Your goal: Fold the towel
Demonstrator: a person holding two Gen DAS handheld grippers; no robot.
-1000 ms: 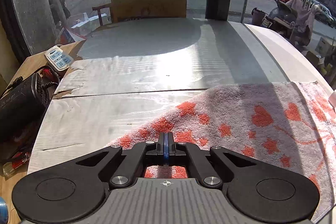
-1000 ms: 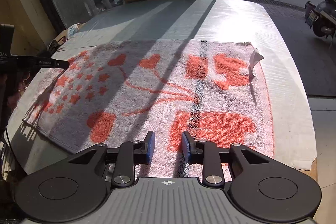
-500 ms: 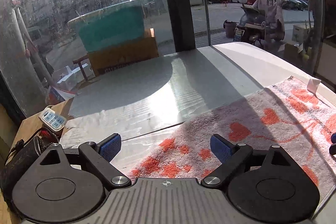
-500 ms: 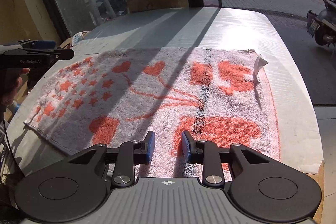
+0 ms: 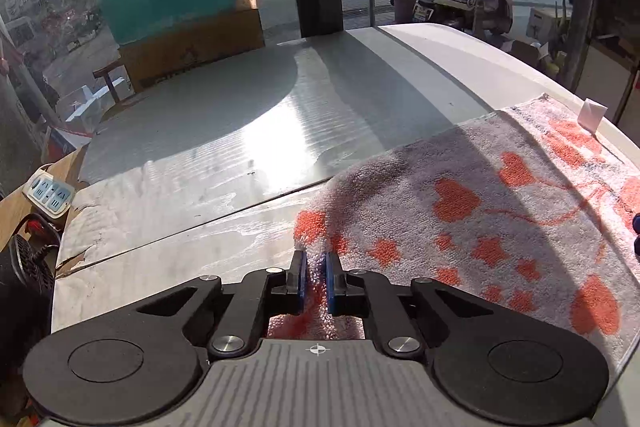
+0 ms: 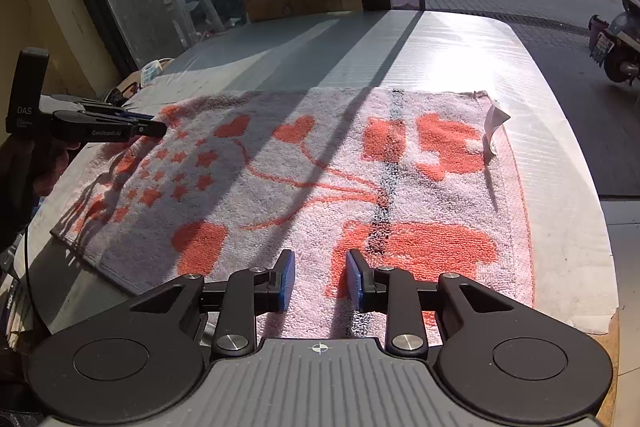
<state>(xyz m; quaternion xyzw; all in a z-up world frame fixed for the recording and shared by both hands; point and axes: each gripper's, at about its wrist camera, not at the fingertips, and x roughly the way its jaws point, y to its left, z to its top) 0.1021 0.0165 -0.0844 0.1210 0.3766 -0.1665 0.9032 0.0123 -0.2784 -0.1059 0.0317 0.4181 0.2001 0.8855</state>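
Left wrist view: the left gripper (image 5: 315, 281) jaws are closing on a bunched fold of the towel (image 5: 460, 203) at its left end, near the table (image 5: 224, 131) edge. The right gripper (image 6: 320, 281) hangs apart over the towel's near edge, gripping nothing. Step in hand: corner pickup; next, the right likely must pinch its own edge before lifting.

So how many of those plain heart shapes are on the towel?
2 clear hearts on the towel, side by side near its far edge: one heart toward the left hand-held gripper, the other heart nearer the middle. The small shapes below look like stars.
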